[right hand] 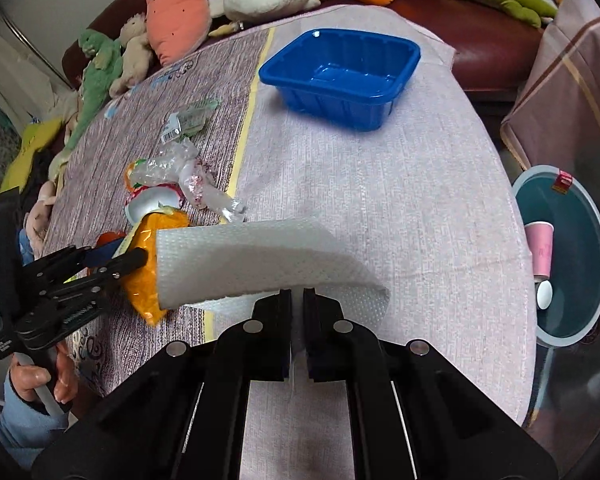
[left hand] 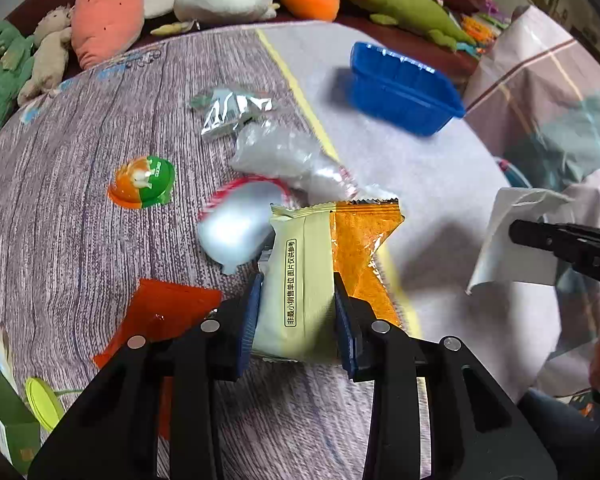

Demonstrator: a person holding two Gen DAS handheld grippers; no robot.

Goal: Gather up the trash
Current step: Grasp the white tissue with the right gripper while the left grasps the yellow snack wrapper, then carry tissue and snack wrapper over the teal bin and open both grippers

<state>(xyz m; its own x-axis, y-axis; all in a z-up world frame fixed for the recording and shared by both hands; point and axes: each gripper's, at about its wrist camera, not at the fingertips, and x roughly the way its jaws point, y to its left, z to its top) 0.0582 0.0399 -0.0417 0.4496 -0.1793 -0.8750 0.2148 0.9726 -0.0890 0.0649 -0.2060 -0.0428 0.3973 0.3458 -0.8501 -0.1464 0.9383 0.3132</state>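
Left gripper (left hand: 296, 312) — pads clamped on yellow-orange snack wrapper (left hand: 300, 280); right gripper (right hand: 296, 312) — closed on white paper towel (right hand: 260, 260). Beyond, mid-table: foil lid (left hand: 236, 228), clear bag (left hand: 288, 156), silver wrapper (left hand: 232, 108); blue tray (right hand: 340, 76) near far edge.

left wrist: close, downward | right wrist: likewise | shared: blue tray (left hand: 404, 88)

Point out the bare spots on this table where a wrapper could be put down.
Free: the plain pale cloth between the blue tray and the paper towel, right of the yellow stripe. Crowded: left of the stripe, around the clear plastic bag and silver lid.
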